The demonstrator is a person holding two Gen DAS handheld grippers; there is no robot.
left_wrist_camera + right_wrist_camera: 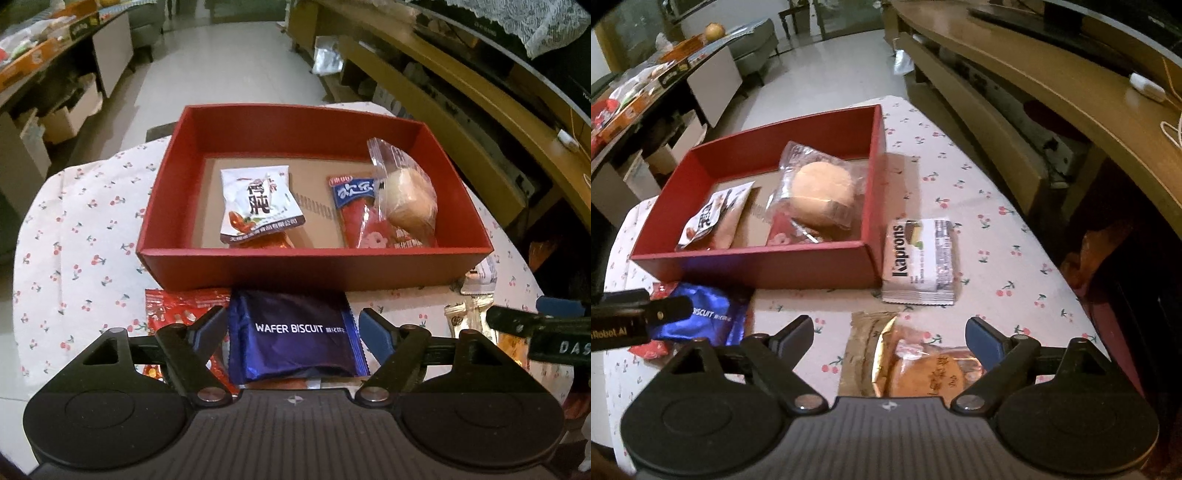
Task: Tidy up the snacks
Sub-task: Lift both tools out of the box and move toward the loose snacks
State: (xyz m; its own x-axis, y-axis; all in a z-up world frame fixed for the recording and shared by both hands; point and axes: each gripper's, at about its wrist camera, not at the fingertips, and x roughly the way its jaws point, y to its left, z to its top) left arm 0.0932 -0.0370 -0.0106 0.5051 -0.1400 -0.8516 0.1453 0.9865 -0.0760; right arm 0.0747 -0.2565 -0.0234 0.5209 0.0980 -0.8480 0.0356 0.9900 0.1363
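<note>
Snacks go in the red box [314, 264] — my left gripper [293, 323], jaws apart, straddles the blue wafer pack [291, 332] before it. Next — squeeze, lift. My right gripper [890, 334] is loose too.

Cherry-print cloth [1004, 236] spread over the worktop. Beyond it, pale tiled floor [229, 66] running toward the far end of the room. On the right, long curved wooden shelving [1052, 92], with a white adapter and cord [1147, 86] on its upper board. On the left, a dark counter [635, 122] crowded with boxes, a round yellowish fruit [714, 31] on top. Grey upholstered seat [753, 48] further back.
</note>
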